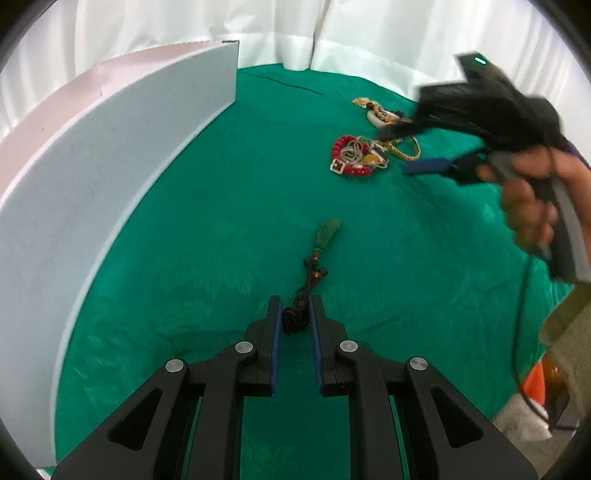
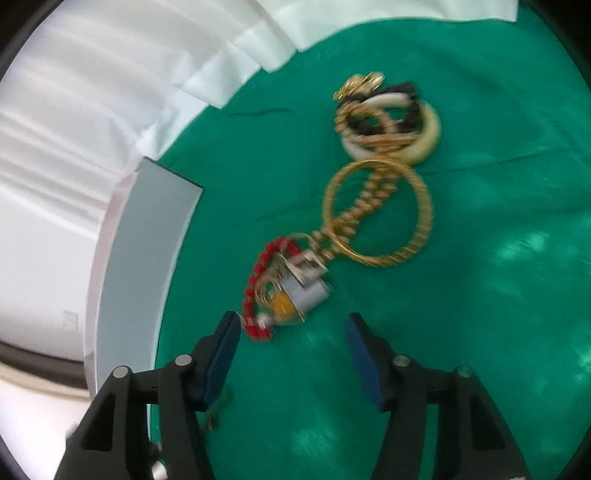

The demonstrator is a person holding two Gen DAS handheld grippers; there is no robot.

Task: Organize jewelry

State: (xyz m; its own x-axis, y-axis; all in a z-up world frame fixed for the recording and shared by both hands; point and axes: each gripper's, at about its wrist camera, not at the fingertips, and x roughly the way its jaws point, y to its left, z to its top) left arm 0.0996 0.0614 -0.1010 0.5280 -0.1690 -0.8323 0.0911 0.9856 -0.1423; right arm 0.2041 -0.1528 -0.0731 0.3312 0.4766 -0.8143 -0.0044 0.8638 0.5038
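Note:
A dark cord necklace (image 1: 308, 280) with a green leaf pendant (image 1: 328, 233) lies on the green cloth (image 1: 207, 229). My left gripper (image 1: 295, 314) is closed on the necklace's knotted end. A pile of jewelry sits further back: a red bead bracelet (image 1: 341, 155), gold chains (image 1: 404, 149) and a white bangle (image 1: 375, 118). In the right wrist view my right gripper (image 2: 291, 328) is open just in front of the red bead bracelet (image 2: 255, 291), a grey box piece (image 2: 306, 291), a gold bangle (image 2: 380, 214) and a white bangle (image 2: 424, 144). The right gripper also shows in the left wrist view (image 1: 413, 147), hovering over the pile.
A pale open box (image 1: 92, 192) stands at the left edge of the cloth; it also shows in the right wrist view (image 2: 140, 258). White drapes (image 1: 258, 33) hang behind the table. A hand (image 1: 532, 199) holds the right gripper.

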